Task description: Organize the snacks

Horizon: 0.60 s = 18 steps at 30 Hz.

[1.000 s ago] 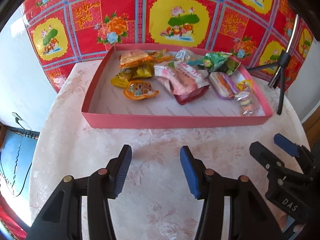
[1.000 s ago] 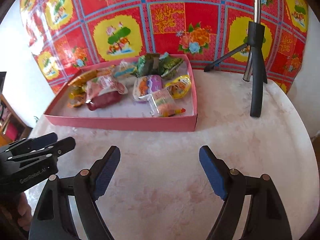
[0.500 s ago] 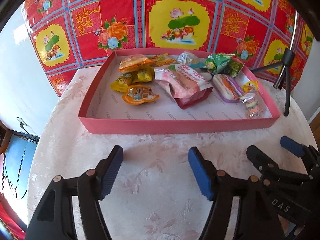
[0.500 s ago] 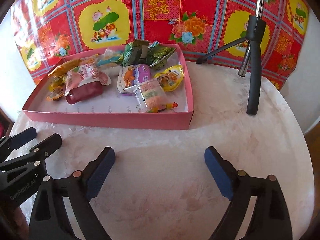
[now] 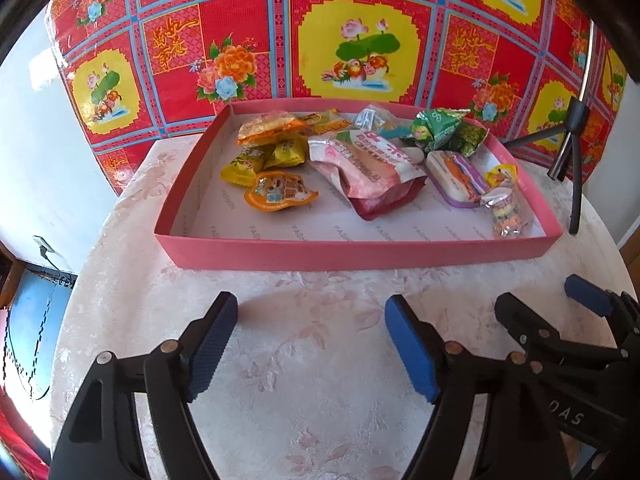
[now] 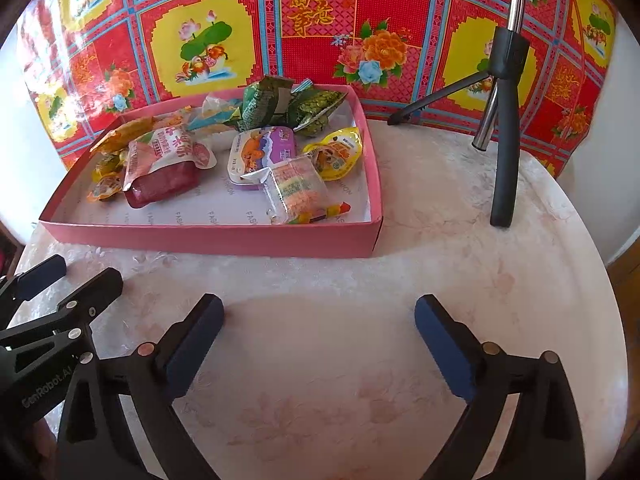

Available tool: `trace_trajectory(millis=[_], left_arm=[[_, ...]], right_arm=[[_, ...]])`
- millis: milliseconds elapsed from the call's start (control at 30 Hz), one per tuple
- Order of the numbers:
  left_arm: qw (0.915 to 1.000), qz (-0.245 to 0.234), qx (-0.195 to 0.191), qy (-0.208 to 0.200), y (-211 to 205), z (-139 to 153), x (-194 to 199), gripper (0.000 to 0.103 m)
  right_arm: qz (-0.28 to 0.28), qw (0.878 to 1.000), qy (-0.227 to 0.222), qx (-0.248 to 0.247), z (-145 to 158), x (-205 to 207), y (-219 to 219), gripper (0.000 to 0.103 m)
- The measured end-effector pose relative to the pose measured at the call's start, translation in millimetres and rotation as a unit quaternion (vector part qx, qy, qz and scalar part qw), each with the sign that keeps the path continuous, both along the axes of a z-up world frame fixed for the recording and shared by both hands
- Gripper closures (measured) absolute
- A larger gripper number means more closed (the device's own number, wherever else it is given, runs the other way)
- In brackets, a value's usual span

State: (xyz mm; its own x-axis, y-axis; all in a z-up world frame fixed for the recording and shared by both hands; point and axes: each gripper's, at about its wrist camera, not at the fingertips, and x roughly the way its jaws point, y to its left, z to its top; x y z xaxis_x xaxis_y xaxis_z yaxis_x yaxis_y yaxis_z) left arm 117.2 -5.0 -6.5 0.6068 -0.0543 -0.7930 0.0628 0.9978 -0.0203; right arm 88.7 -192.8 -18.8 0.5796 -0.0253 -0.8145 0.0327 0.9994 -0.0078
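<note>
Round table (image 6: 460, 240) bearing pink tray (image 6: 208, 238) at 12 o'clock. Both grippers, left (image 5: 310, 346) and right (image 6: 318, 346), opening empty; approaching one snack squarely.

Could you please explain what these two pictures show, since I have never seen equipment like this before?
There is no robot: a person holds a two-finger clamp in each hand, each carrying a wide-angle camera looking along its fingers. One picture comes from the left gripper, the other from the right gripper. Both hold nothing; their blue-padded jaws are opening over the pale table. Ahead lies a pink tray full of wrapped snacks, such as a pink pouch. A black tripod stands to the right.
</note>
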Motion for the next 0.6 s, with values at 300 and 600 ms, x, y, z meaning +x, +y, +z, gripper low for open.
trace_trajectory(millis=[300, 600], left_arm=[[1.0000, 0.000, 0.000, 0.000, -0.9, -0.4, -0.1, 0.022], [1.0000, 0.001, 0.000, 0.000, -1.3, -0.5, 0.3, 0.022]], right_arm=[[-0.001, 1.000, 0.000, -0.001, -0.1, 0.7, -0.3, 0.004], [-0.001, 1.000, 0.000, -0.001, -0.2, 0.5, -0.7, 0.004]])
